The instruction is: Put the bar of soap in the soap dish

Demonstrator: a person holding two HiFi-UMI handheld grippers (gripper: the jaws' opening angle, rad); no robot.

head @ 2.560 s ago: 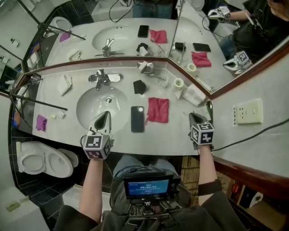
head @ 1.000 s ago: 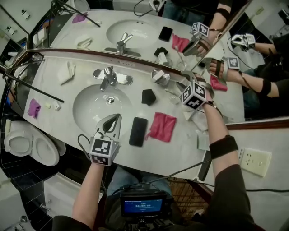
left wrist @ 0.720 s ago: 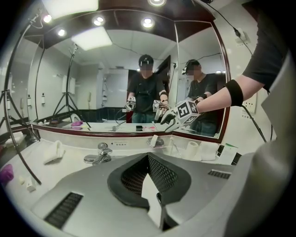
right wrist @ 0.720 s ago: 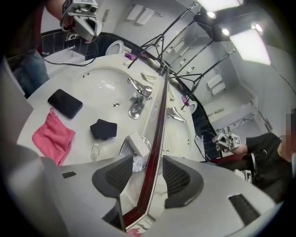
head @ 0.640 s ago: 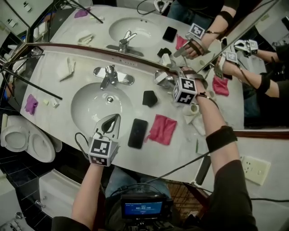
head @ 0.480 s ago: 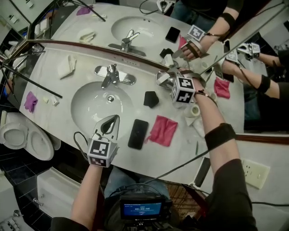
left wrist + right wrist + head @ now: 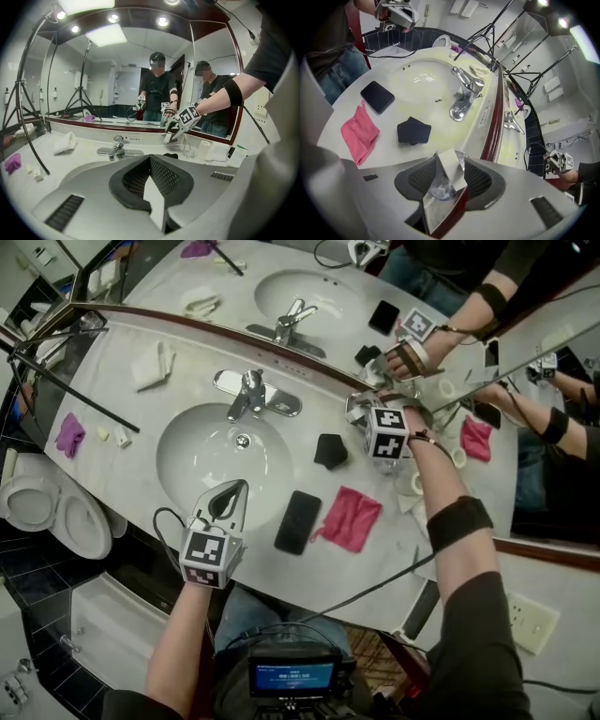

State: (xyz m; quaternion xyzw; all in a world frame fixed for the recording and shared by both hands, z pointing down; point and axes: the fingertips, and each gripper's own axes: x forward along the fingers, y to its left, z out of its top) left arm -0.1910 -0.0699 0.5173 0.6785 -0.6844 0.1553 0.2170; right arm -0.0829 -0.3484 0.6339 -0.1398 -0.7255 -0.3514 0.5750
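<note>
My right gripper (image 7: pixel 366 413) points steeply down at the back of the counter by the mirror, shut on a white bar of soap (image 7: pixel 450 171). Right under the bar sits the shiny metal soap dish (image 7: pixel 439 191), which in the head view lies mostly hidden under the gripper (image 7: pixel 353 407). In the left gripper view the right gripper (image 7: pixel 174 132) holds the soap (image 7: pixel 167 137) just over the counter. My left gripper (image 7: pixel 232 489) hovers at the basin's front edge, shut with nothing in it (image 7: pixel 153 165).
On the counter lie a black phone (image 7: pixel 298 521), a pink cloth (image 7: pixel 352 518) and a black folded cloth (image 7: pixel 330 451). The faucet (image 7: pixel 251 395) stands behind the basin (image 7: pixel 187 456). A paper roll (image 7: pixel 418 484) and glass (image 7: pixel 187 150) stand at the right. A tripod leg (image 7: pixel 66 388) crosses the left.
My right gripper swung left from the counter's back right corner and sank over the soap dish, rolling as it went. The left gripper drifted slightly and stayed shut.
</note>
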